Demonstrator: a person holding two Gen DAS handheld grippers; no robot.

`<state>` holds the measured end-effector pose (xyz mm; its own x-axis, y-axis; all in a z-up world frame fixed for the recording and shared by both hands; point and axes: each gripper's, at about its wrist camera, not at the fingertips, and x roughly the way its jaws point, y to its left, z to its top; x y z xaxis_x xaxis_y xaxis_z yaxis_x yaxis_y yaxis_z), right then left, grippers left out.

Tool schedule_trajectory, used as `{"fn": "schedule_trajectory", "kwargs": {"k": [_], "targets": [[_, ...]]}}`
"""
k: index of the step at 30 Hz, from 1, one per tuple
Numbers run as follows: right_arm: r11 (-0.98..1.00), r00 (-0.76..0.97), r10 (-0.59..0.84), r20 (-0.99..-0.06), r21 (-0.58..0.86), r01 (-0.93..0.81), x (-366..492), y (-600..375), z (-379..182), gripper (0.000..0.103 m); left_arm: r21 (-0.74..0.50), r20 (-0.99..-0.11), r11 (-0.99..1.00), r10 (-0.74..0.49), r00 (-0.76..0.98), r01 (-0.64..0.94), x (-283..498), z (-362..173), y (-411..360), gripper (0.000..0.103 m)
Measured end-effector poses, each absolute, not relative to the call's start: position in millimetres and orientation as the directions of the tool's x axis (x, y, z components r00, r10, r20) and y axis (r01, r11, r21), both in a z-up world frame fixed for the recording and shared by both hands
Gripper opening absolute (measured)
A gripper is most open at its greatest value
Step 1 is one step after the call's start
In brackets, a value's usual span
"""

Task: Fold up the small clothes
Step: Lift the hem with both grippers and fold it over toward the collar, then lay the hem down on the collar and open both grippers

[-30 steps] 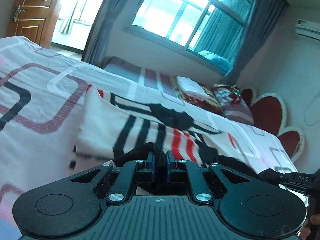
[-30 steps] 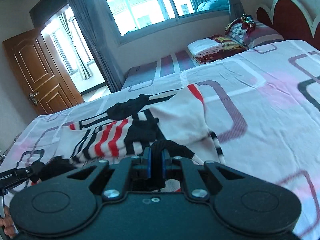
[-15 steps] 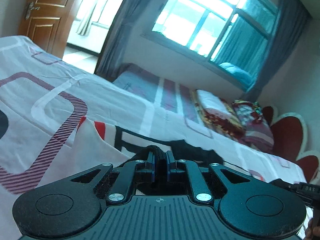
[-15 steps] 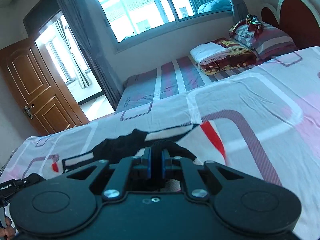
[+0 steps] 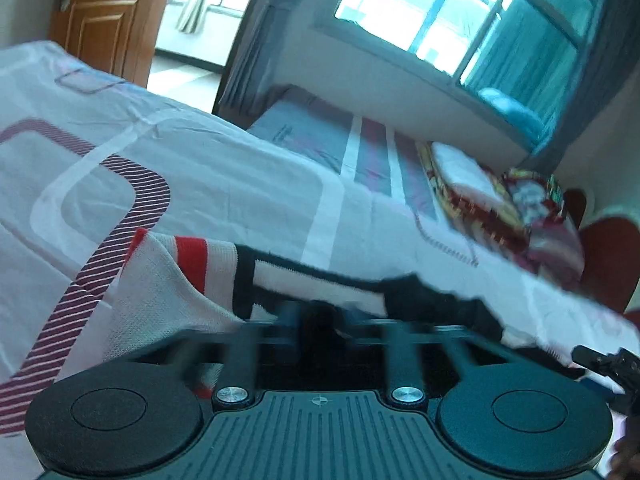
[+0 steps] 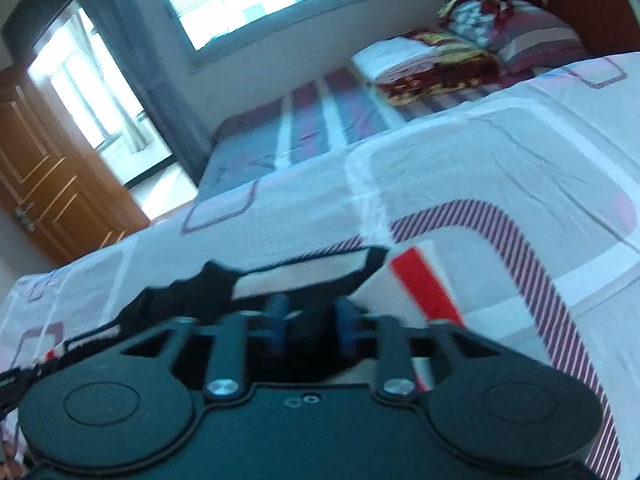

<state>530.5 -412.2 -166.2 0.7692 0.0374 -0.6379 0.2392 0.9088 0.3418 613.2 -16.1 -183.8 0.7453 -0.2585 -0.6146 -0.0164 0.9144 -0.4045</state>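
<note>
On my left gripper (image 5: 338, 320) I see the jaws just sprung apart, blurred, off the striped sweater (image 5: 168, 280) lying on the bedspread (image 5: 224, 184), and my right gripper (image 6: 312, 320) likewise has just opened wide over its folded edge.

The left gripper (image 5: 340, 320) hangs low over the bed (image 5: 240, 184), its jaws blurred, apart and just opened, with the sweater (image 5: 168, 280) lying under and between them. The sweater's white, red and black folded edge runs rightward. Far off stand a door (image 5: 108, 20), a window (image 5: 460, 12) and pillows (image 5: 500, 200); the other gripper's tip (image 5: 604, 360) shows at right
</note>
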Motion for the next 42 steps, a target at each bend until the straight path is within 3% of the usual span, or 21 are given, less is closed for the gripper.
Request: {"fn": "schedule_trajectory", "kwargs": {"k": [1,2,4,6,8,10,11,13,14,15,17,19,20,21,24,27,29,30,36,42], "targets": [[0.908,0.782,0.009,-0.623,0.332,0.254,529.0,-413.2,-163.2,0.092,-0.396,-0.595,0.918,-0.229,0.771,-0.033,610.3,-179.2,-14.1,0.095],[0.91,0.803,-0.018,-0.596,0.323,0.26,525.9,-413.9,-158.9,0.091,-0.375,-0.568,0.926,-0.199,0.798,-0.036,605.3,-174.5,-14.3,0.098],[0.923,0.817,-0.001,-0.577,0.314,0.223,526.1,-414.5,-152.3,0.064,-0.348,-0.561,0.938,-0.205,0.802,-0.003,604.0,-168.0,-14.8,0.098],[0.938,0.812,-0.008,-0.584,0.278,0.209,524.9,-411.9,-147.3,0.053,-0.318,-0.575,0.948,-0.203,0.793,0.012,600.6,-166.2,-15.0,0.097],[0.965,0.816,-0.038,-0.576,0.192,0.18,519.5,-404.7,-143.4,0.053,-0.26,-0.579,0.964,-0.196,0.791,0.049,593.5,-167.5,-18.0,0.097],[0.986,0.794,-0.047,-0.606,0.098,0.134,521.0,-399.0,-147.5,0.067,-0.208,-0.606,0.976,-0.182,0.774,0.066,589.9,-175.2,-22.6,0.097],[0.99,0.781,-0.047,-0.622,0.075,0.119,522.5,-397.2,-152.4,0.068,-0.2,-0.62,0.977,-0.179,0.764,0.067,590.6,-179.2,-23.4,0.097],[0.993,0.763,-0.035,-0.646,0.065,0.1,526.5,-395.9,-161.7,0.058,-0.172,-0.648,0.983,-0.157,0.745,0.057,594.3,-187.6,-26.6,0.097],[0.993,0.751,-0.028,-0.66,0.066,0.095,529.3,-395.5,-165.1,0.053,-0.166,-0.65,0.985,-0.15,0.745,0.054,595.3,-191.2,-27.5,0.085],[0.994,0.738,-0.024,-0.675,0.065,0.092,533.2,-394.5,-169.9,0.052,-0.168,-0.658,0.984,-0.153,0.738,0.055,597.1,-195.0,-27.6,0.059],[0.995,0.731,-0.02,-0.682,0.057,0.08,537.4,-388.9,-175.2,0.047,-0.159,-0.674,0.986,-0.141,0.725,0.043,598.3,-201.5,-28.4,0.042],[0.998,0.728,-0.012,-0.685,0.032,0.046,539.8,-380.6,-178.7,0.014,-0.145,-0.661,0.989,-0.121,0.741,0.031,595.7,-202.1,-27.8,0.023],[0.999,0.73,-0.027,-0.683,0.003,0.04,539.4,-375.8,-179.8,0.012,-0.15,-0.657,0.988,-0.114,0.745,0.019,595.9,-202.0,-25.9,0.014],[0.999,0.734,-0.043,-0.678,-0.022,0.039,537.0,-372.3,-180.8,0.005,-0.16,-0.65,0.987,-0.107,0.753,0.003,596.6,-201.0,-22.7,0.011],[0.993,0.748,-0.114,-0.654,-0.072,0.089,535.1,-375.5,-180.4,0.005,-0.141,-0.642,0.989,-0.053,0.765,-0.05,605.2,-202.1,-14.5,0.011],[0.993,0.728,-0.102,-0.678,-0.027,0.115,545.4,-387.0,-184.6,0.006,-0.144,-0.645,0.987,-0.039,0.764,-0.072,605.9,-206.1,-11.5,0.012],[0.992,0.736,-0.125,-0.665,-0.063,0.111,542.3,-380.5,-182.9,0.013,-0.147,-0.632,0.987,-0.039,0.774,-0.071,597.9,-201.6,-12.3,0.012],[0.992,0.741,-0.118,-0.661,-0.043,0.12,539.7,-381.7,-180.2,0.022,-0.154,-0.624,0.986,-0.045,0.78,-0.067,593.2,-197.8,-12.3,0.012],[0.998,0.79,0.025,-0.612,0.061,0.016,517.0,-363.6,-147.9,0.023,-0.183,-0.59,0.98,-0.175,0.788,0.081,562.9,-173.7,-37.9,0.012],[0.991,0.758,0.135,-0.638,0.078,-0.111,510.9,-312.2,-155.6,0.024,-0.142,-0.64,0.966,-0.256,0.725,0.216,564.0,-186.3,-94.6,0.012]]}}
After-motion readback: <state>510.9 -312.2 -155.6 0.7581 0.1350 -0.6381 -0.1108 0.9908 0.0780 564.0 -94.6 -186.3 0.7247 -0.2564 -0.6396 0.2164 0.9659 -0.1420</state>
